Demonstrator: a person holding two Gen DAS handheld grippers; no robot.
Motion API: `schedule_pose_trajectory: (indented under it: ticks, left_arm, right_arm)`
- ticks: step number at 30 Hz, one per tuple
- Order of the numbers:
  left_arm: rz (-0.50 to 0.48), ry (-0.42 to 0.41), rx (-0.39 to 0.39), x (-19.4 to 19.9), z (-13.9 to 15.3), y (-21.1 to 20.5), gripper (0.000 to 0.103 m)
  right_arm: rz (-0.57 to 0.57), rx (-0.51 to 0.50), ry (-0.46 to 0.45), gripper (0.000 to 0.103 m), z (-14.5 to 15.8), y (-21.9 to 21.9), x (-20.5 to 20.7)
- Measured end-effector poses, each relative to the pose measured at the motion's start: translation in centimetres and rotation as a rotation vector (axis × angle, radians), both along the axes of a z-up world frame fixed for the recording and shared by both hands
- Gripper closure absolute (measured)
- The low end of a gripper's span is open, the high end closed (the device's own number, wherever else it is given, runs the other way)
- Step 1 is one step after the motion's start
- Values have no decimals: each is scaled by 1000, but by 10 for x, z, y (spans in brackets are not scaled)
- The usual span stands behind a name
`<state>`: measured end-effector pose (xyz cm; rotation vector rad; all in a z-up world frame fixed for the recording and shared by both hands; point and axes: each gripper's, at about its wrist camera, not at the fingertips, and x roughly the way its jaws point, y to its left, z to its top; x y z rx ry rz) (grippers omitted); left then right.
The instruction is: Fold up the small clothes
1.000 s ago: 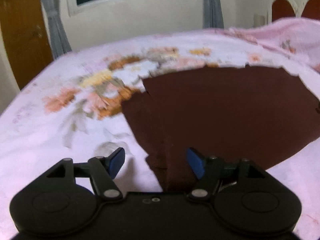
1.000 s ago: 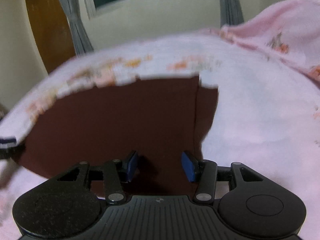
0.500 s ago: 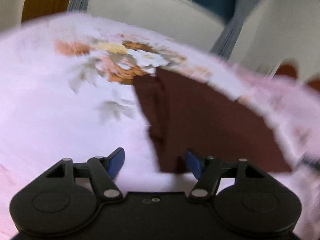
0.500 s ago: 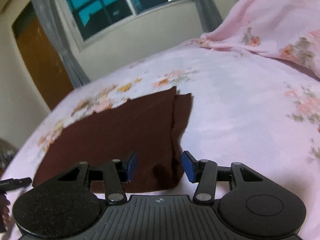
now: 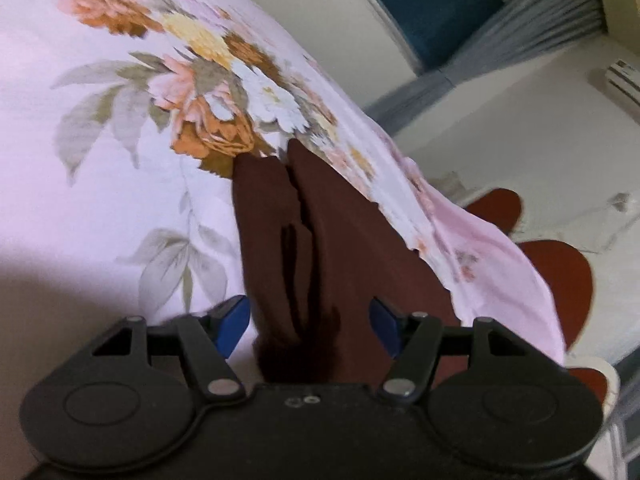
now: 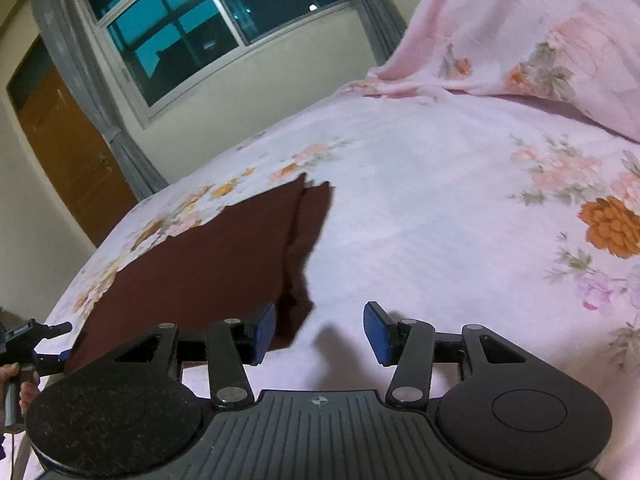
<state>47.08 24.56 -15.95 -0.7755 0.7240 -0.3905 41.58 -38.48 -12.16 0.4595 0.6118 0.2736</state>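
Observation:
A dark brown garment [image 5: 340, 248] lies flat on the pink floral bed sheet [image 5: 100, 200]. In the left wrist view my left gripper [image 5: 308, 326] is open, its blue pads either side of the garment's near edge, where the cloth is wrinkled. In the right wrist view the same garment [image 6: 208, 264] lies to the left, with a narrow folded strip along its right side. My right gripper [image 6: 320, 332] is open and empty, its left pad at the garment's near right corner, the right pad over bare sheet. The left gripper [image 6: 36, 344] shows at the far left edge.
A pink floral pillow or blanket [image 6: 520, 32] is heaped at the back right of the bed. A window [image 6: 208, 28] with grey curtains and a wooden door [image 6: 68, 152] stand behind. A red-brown headboard [image 5: 560, 268] shows past the bed's edge.
Both grippers have swung and tilted. The left one now looks along the garment's edge with cloth between its pads. The right one has shifted right, off the garment onto the sheet. Both stay open.

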Motion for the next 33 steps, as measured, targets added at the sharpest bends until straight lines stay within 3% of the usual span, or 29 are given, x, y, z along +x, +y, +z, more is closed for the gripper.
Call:
schedule_pose_trajectory:
  ticks: [4, 6, 7, 8, 11, 16, 19, 23, 26, 30, 33]
  left_arm:
    - [-109, -43, -19, 18, -9, -3, 40]
    - [-141, -57, -80, 26, -13, 0, 40]
    - [-150, -62, -88, 29, -15, 1, 45]
    - [-155, -63, -79, 33, -16, 0, 57]
    - [-176, -45, -76, 46, -22, -3, 71]
    - [-191, -59, -119, 47, -27, 1, 67]
    - [-191, -57, -54, 49, -24, -3, 71]
    - [-187, -41, 79, 51, -12, -18, 88]
    - [-181, -49, 135, 49, 1, -23, 91]
    - [-163, -79, 190, 46, 38, -42, 92]
    - [-224, -117, 183, 54, 76, -73, 92]
  right_arm:
    - [2, -33, 24, 54, -7, -2, 3]
    - [8, -63, 26, 54, -10, 1, 4]
    - [10, -69, 20, 54, -11, 2, 4]
    - [9, -70, 16, 54, -11, 3, 4]
    - [-3, -67, 5, 54, -13, 2, 8]
    - [-116, -100, -20, 54, -10, -13, 19]
    - [-215, -173, -15, 54, -12, -26, 26]
    - [-310, -102, 4, 54, -21, -54, 25]
    - [-329, -78, 4, 54, -21, -70, 22]
    - [-332, -88, -10, 54, -17, -88, 14]
    - [-346, -70, -19, 54, -16, -104, 6]
